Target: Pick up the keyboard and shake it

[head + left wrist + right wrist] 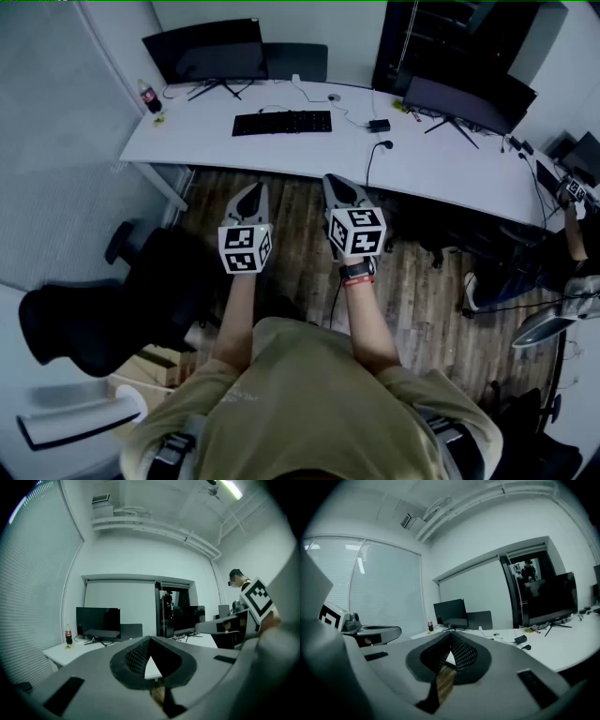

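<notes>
A black keyboard [282, 123] lies flat on the white desk [216, 145], in front of the left monitor. My left gripper [250, 194] and my right gripper [336, 183] hang side by side over the wooden floor, short of the desk's near edge and well apart from the keyboard. Both point forward, about level. In the left gripper view the left gripper [149, 641] has its jaws shut with nothing between them. In the right gripper view the right gripper [450, 635] is shut and empty too. The keyboard is hidden behind the jaws in both gripper views.
The desk carries a left monitor [207, 50], a right monitor [469, 98], a cola bottle [148, 97], a black adapter [379, 125] and cables. A black office chair [112, 309] stands at my left. Another person [572, 239] sits at the far right.
</notes>
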Demonstrator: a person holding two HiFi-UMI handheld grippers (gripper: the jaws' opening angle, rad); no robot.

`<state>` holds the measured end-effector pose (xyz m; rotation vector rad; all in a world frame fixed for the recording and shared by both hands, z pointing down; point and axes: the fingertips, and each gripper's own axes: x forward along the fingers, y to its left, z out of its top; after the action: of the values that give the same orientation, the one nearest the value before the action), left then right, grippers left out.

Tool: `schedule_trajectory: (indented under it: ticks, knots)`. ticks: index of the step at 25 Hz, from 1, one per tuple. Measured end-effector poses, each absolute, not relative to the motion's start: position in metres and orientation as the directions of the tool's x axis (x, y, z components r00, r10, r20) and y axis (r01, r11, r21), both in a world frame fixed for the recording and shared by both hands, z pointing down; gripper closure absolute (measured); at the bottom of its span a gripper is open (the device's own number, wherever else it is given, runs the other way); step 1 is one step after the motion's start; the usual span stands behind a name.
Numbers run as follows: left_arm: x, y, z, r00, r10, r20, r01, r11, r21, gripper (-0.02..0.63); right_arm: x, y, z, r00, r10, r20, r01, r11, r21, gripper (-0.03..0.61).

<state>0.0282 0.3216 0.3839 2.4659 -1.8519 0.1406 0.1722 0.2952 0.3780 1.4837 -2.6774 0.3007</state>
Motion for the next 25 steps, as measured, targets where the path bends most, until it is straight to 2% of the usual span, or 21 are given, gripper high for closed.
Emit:
schedule_trajectory:
  ticks: [11,25]
  knots:
    - [0.014,0.269,0.395,0.282,-0.955,0.096,-0.959,-0.284,-0.003,0.594,0.156,0.249,0.401,-0.53,-0.83,0.172,-0.847,0.508,-0.158,0.554]
    - [-0.038,0.089,0.403,0.342,-0.927,0.153,-0.939,-0.34,0.042,0.594,0.082,0.079,0.414,-0.546,-0.792,0.273,-0.838,0.519,-0.169,0.553]
